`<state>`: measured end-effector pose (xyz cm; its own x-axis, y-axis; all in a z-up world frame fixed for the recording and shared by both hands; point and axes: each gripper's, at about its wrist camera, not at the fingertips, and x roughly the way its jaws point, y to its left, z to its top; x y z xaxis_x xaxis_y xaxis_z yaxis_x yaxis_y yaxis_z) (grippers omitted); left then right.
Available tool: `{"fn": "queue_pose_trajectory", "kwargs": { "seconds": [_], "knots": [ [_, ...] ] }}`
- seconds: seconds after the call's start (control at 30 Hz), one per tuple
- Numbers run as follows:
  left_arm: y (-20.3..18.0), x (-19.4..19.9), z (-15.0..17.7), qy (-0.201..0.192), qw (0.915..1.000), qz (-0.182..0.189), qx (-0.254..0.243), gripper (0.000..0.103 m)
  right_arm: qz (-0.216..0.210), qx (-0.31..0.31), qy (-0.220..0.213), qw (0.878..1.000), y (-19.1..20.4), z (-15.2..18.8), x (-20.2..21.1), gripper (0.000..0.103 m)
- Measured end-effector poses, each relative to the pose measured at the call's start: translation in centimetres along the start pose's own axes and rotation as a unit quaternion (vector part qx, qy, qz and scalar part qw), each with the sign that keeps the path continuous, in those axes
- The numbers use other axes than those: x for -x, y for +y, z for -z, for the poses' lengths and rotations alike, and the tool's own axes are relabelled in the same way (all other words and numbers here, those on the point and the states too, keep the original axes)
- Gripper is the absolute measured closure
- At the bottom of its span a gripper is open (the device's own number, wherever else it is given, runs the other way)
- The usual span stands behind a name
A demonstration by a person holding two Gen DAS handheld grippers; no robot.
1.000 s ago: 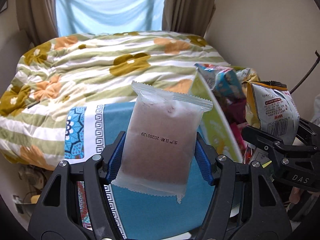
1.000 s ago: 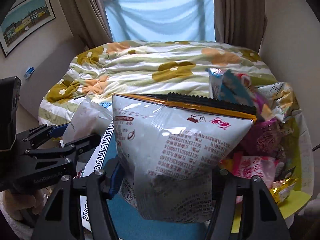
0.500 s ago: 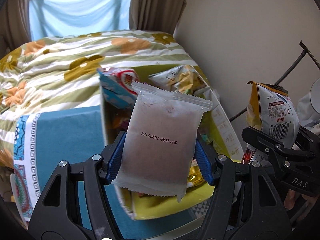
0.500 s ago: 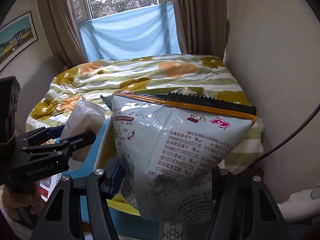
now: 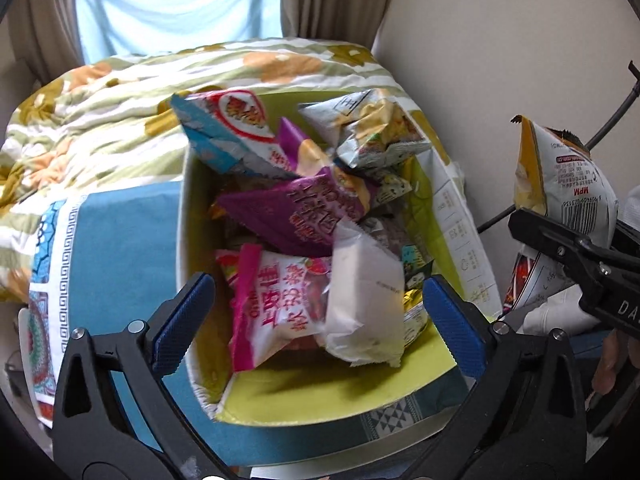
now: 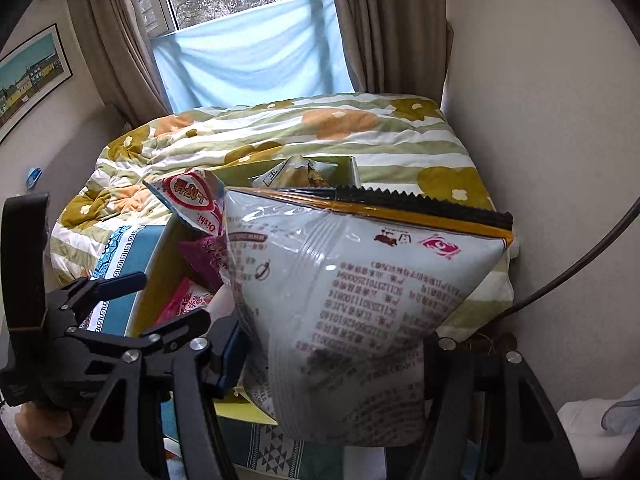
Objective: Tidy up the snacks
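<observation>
Over the box (image 5: pixel 452 216), the white packet (image 5: pixel 366 304) dropped free among the snack bags as the left gripper (image 5: pixel 316 320) jaws were opening, nothing between them. Beside it, the right gripper (image 6: pixel 332 364) jaws stayed clamped on a chip bag (image 6: pixel 360 292), probably next for the box.

Both wrist views downward over box (image 5: pixel 448 216)

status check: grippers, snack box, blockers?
Left gripper opening, white packet dropped into box. Right gripper shut on chip bag. Box crowded.
</observation>
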<state>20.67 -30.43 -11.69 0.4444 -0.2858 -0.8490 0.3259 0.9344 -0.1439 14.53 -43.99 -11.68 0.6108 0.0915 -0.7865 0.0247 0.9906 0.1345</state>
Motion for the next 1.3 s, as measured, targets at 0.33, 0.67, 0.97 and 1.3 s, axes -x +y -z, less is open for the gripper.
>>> {"fn": "queue_pose_trajectory", "kwargs": {
  "seconds": [0.33, 0.67, 0.97, 1.3],
  "knots": [
    [5.6, 2.6, 2.8, 0.0, 0.995, -0.052, 0.086, 0.0, -0.053, 0.048, 0.026, 0.997, 3.4, -1.6, -2.5, 0.043],
    [6.4, 5.0, 4.8, -0.005, 0.9936, -0.079, 0.081, 0.0, -0.051, 0.032, 0.029, 0.998, 2.5, -0.6, -5.0, 0.002],
    [7.6, 8.9, 6.5, -0.042, 0.9954, -0.066, 0.055, 0.0, -0.041, 0.014, -0.029, 0.999, 3.9, 1.9, -0.1, 0.002],
    [10.2, 19.6, 9.2, -0.145, 0.9867, -0.071, 0.019, 0.0, 0.013, 0.027, -0.116, 0.993, 10.8, 4.8, 9.3, 0.002]
  ]
}}
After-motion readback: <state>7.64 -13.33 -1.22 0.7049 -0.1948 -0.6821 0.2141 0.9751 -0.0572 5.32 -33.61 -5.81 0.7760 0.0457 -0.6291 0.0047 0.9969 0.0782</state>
